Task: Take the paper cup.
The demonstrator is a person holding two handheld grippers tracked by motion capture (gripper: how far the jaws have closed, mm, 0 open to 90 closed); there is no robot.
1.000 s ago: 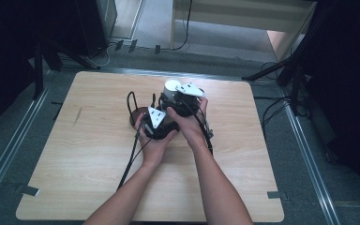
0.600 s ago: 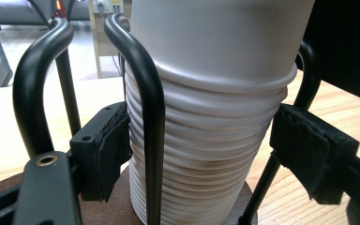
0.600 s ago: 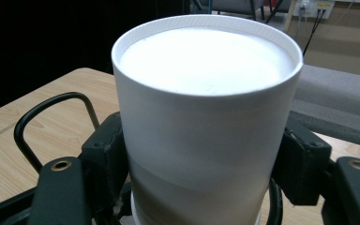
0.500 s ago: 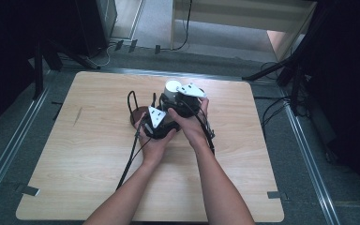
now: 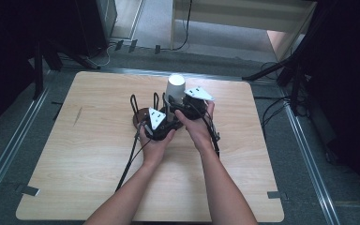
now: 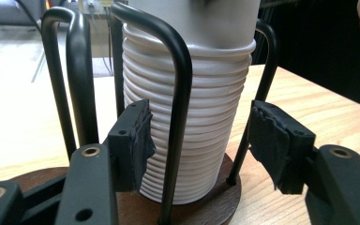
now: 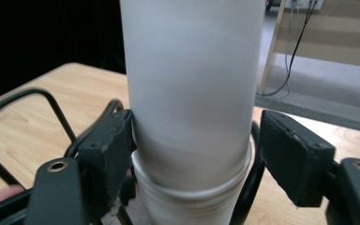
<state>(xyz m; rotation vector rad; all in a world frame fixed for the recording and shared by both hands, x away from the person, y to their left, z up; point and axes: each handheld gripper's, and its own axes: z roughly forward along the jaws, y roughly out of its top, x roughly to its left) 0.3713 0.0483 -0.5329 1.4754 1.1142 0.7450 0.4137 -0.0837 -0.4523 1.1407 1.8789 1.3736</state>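
Note:
A stack of white ribbed paper cups stands in a rack with a round wooden base and black wire loops. In the high view the stack sits mid-table between both hands. My left gripper straddles the stack low down and its jaws have just been closing. Its left pad is at the cups, its right pad apart. My right gripper stands higher, around the smooth top cup nested in the one below. Its jaws have just been opening, and the right pad stands off the cup.
The rack stands on a light wooden table with bare board around it. Black cables trail from the grippers toward the near edge. Beyond the far edge are a grey floor, dark stands and a pale cabinet.
Both hands have stayed at the rack. The right gripper's grey plate has shifted slightly right, and the white cup top shows more plainly beside it.

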